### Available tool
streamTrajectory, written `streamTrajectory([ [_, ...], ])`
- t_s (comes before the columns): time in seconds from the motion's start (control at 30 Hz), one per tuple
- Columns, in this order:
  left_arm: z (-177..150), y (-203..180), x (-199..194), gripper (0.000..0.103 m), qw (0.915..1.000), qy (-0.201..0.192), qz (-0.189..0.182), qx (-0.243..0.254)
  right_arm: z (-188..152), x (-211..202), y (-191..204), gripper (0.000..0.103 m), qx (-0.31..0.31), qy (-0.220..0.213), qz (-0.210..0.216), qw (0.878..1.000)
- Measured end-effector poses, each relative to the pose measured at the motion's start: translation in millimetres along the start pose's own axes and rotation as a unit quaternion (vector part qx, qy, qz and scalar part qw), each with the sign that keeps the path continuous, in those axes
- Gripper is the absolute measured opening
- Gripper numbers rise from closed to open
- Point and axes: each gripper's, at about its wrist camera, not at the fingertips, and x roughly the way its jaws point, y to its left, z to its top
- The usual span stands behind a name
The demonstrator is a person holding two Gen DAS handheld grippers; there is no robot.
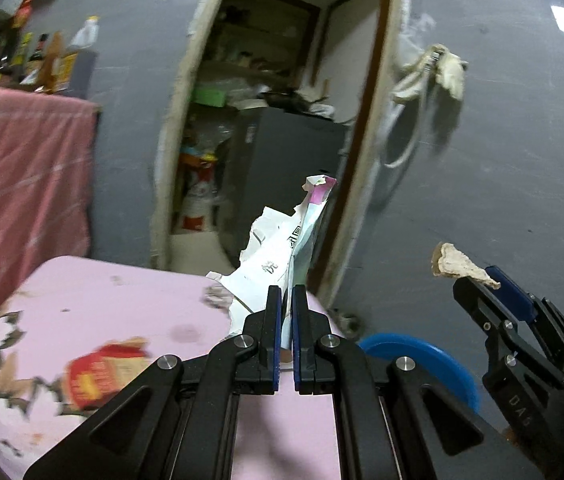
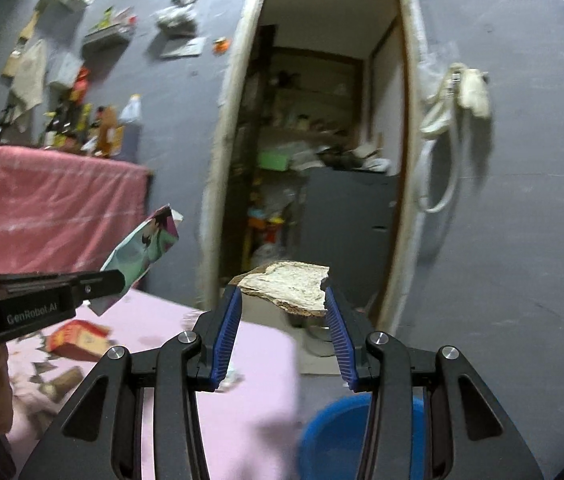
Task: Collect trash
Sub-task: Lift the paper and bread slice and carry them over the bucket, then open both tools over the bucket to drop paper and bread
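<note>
Two grippers are loaded, as I read my feeds. My left gripper (image 1: 287, 292) has its blue-padded jaws pressed together on a torn white paper wrapper with a pink and teal printed side (image 1: 282, 240), which stands up from the fingertips in front of the doorway; on the right wrist feed the same wrapper (image 2: 146, 244) sticks up at a slant from the left gripper (image 2: 116, 278) at the left edge, raised above the desk. My right gripper (image 2: 282, 300) has its jaws partly apart and clamped on the two ends of a flat, pale, ragged-edged scrap of cardboard or crust (image 2: 288, 286), which spans the gap between the ribbed blue pads; I cannot tell the material. On the left feed that scrap (image 1: 460, 266) juts from the right gripper (image 1: 482, 280) against the grey wall.

Below both grippers lies a pink-covered desk (image 1: 122, 300) carrying a crumpled red and tan printed carton (image 2: 78, 338) and scattered torn brown bits (image 1: 6, 364). Just beside the desk's right edge, lower down, sits a round blue plastic basin (image 2: 334, 432). Beyond them I see a grey wall with an open doorway (image 2: 322, 140) into a cluttered storeroom, a pink cloth (image 1: 22, 168) draped at left, and a pale rag hanging on the wall (image 2: 472, 90) at right.
</note>
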Motion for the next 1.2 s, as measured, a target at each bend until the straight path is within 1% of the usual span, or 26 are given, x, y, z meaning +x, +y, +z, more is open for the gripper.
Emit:
streamTrajectory([
  [0.23, -7.4, -62.0, 31.0, 0.003, 0.9987, 0.005, -0.046, 0.02, -12.0, -21.7, -62.5, 0.041, 0.029, 0.002, -0.065, 0.997],
  [0.33, -14.6, -88.8, 46.1, 0.003, 0.9976, 0.012, -0.063, 0.027, -20.5, -27.8, -82.2, 0.041, 0.042, 0.009, -0.083, 0.996],
  [0.43, -21.4, -111.4, 61.8, 0.003, 0.996, 0.028, -0.077, 0.036, -33.8, -30.6, -103.6, 0.041, 0.055, 0.026, -0.1, 0.993],
  [0.6, -37.5, -138.3, 85.6, 0.003, 0.9924, 0.064, -0.093, 0.049, -52.4, -32.6, -129.1, 0.041, 0.077, 0.053, -0.113, 0.989],
  [0.87, -56.5, -149.1, 121.7, 0.003, 0.9849, 0.132, -0.101, 0.047, -73.5, -26.1, -152.2, 0.041, 0.113, 0.099, -0.114, 0.982],
  [0.97, -61.3, -147.9, 130.5, 0.003, 0.9828, 0.149, -0.101, 0.041, -78.4, -20.7, -155.3, 0.041, 0.12, 0.115, -0.11, 0.98],
  [1.0, -63.4, -147.3, 132.7, 0.003, 0.9823, 0.153, -0.101, 0.038, -80.1, -19.2, -155.8, 0.038, 0.122, 0.121, -0.108, 0.979],
  [1.1, -67.6, -143.2, 139.9, 0.003, 0.9805, 0.168, -0.099, 0.025, -82.9, -15.6, -156.4, 0.038, 0.125, 0.13, -0.106, 0.978],
  [1.13, -68.7, -139.7, 142.4, 0.005, 0.9794, 0.175, -0.099, 0.021, -84.8, -13.1, -157.6, 0.038, 0.126, 0.138, -0.104, 0.977],
  [1.2, -70.2, -134.7, 146.9, 0.006, 0.9772, 0.186, -0.101, 0.013, -87.3, -11.4, -159.5, 0.038, 0.132, 0.145, -0.102, 0.975],
])
